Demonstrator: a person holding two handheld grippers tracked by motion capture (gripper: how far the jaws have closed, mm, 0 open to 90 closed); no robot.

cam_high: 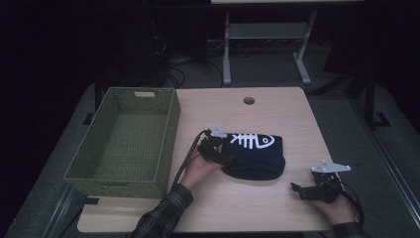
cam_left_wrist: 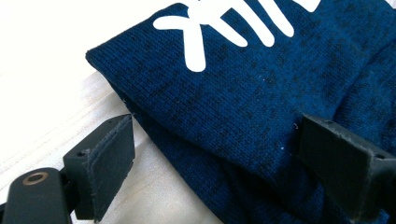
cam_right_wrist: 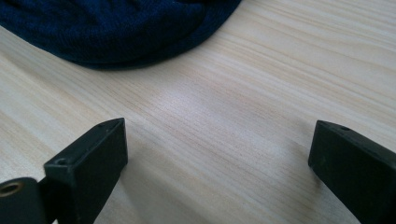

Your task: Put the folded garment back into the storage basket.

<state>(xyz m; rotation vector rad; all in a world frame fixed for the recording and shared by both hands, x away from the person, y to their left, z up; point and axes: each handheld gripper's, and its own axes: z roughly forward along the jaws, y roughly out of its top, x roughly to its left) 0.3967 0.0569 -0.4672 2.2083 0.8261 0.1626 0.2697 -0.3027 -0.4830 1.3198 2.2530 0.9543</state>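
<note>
A pale wooden desk [cam_high: 277, 106] with a round cable hole [cam_high: 249, 100] is being lit from above, while the room behind is being left in deep shadow. A grey carpeted floor [cam_high: 267, 74] is being crossed by dark cables [cam_high: 176, 74], and a grey metal frame [cam_high: 267, 47] is being stood on it.

No legible text, label, brand or number appears anywhere. The single sign is a white fish-skeleton graphic [cam_high: 251, 141] printed on the upper face of the folded dark blue garment [cam_high: 257, 161], which lies on the table just to the right of the green woven basket [cam_high: 124, 144]. In the high view the graphic shows a head with an eye at its right end and ribs to the left. In the left gripper view, white rib strokes [cam_left_wrist: 196, 44] cross the blue knit.
</note>
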